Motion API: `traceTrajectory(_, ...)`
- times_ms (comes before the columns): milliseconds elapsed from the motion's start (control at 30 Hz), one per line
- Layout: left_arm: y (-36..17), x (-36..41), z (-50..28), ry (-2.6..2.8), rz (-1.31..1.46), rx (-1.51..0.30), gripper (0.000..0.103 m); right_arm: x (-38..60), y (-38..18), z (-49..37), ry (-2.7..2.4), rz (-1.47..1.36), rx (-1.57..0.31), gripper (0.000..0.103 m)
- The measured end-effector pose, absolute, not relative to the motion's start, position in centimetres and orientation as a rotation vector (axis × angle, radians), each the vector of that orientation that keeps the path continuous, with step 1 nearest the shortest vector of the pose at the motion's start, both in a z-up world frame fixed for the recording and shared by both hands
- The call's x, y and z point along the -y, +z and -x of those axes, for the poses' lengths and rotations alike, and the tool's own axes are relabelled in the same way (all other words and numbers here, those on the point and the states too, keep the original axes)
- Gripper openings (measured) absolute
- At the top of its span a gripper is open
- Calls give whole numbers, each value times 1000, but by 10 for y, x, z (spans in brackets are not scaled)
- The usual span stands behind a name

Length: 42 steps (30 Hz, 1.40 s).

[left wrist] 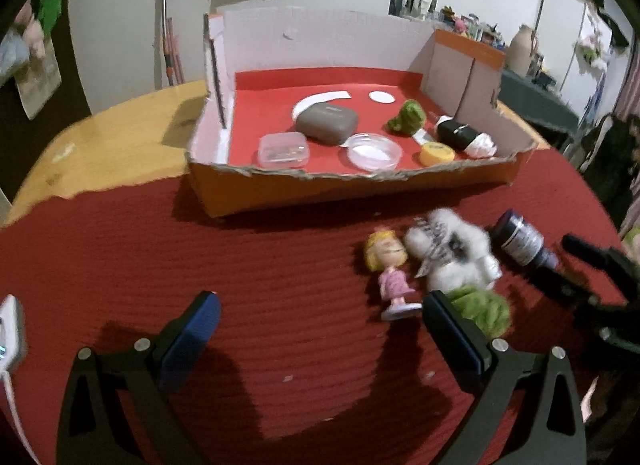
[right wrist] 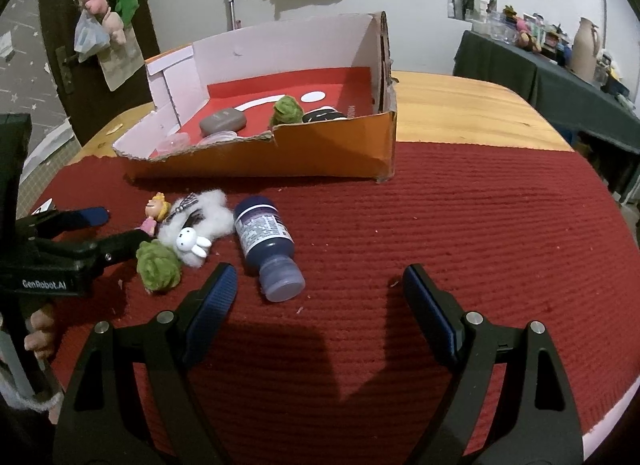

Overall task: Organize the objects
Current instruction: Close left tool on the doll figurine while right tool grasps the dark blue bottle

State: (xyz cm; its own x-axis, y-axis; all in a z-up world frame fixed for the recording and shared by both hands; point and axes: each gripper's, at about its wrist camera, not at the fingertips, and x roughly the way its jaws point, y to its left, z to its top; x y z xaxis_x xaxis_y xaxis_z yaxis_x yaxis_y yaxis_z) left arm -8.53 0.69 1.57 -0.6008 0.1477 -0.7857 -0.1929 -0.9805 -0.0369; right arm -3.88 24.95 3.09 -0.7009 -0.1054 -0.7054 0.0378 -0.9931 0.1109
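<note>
Four loose things lie together on the red mat [right wrist: 440, 225] in front of the cardboard box [right wrist: 280, 157]: a small doll [left wrist: 390, 267] with yellow hair and a pink dress on its side, a white fluffy toy [left wrist: 452, 253] with a little rabbit face touching it, a green woolly ball [left wrist: 486, 307] just beside the toy, and a dark blue bottle [right wrist: 266, 243] lying flat with its cap toward the right wrist camera. The left gripper [left wrist: 320, 337] stands wide with nothing between its fingers; its right-hand finger sits just beside the green ball and the doll's feet, though whether it touches either is hard to tell through the blur. The right gripper [right wrist: 318, 297] is also wide and holds nothing, its left-hand finger close to the bottle's cap but apart from it. Inside the box, on a red lining, rest a grey rounded case [left wrist: 327, 123], a clear square container [left wrist: 283, 150], a clear round dish [left wrist: 374, 152], a second green woolly piece [left wrist: 407, 116], a yellow round lid [left wrist: 437, 154] and a black cylinder [left wrist: 460, 133] with white stuff at one end. The box's near wall is torn low and ragged. Under the mat a wooden table [right wrist: 460, 105] shows beyond the box.
</note>
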Motion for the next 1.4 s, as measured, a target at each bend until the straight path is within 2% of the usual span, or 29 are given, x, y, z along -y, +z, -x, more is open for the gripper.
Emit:
traceTrajectory(367, 22, -2, 85, 2632, 1241, -113, 100, -242, 33, 44, -2788, -1178, 32, 85)
traceTrajectory(733, 19, -14, 89, 2557, 1224, -161, 84, -244, 30, 56, -2720, -1215, -11, 83)
traceTrajectory(867, 17, -19, 93, 2529, 1220, -170, 76, -238, 28, 62, -2693, -1231, -74, 69)
traceTrajectory(967, 17, -23, 95, 2523, 1206, -187, 70, -233, 27, 66, -2670, -1234, -118, 66)
traceTrajectory(1067, 16, -25, 96, 2515, 1195, -190, 67, -230, 28, 71, -2646, -1234, -127, 57)
traceTrajectory(1267, 17, -27, 97, 2509, 1180, -159, 54, -228, 28, 76, -2626, -1225, -110, 43)
traceTrajectory(1333, 17, -27, 97, 2510, 1172, -148, 48, -227, 28, 78, -2623, -1220, -110, 40)
traceTrajectory(1400, 17, -27, 97, 2509, 1166, -131, 34, -225, 28, 78, -2618, -1212, -104, 32)
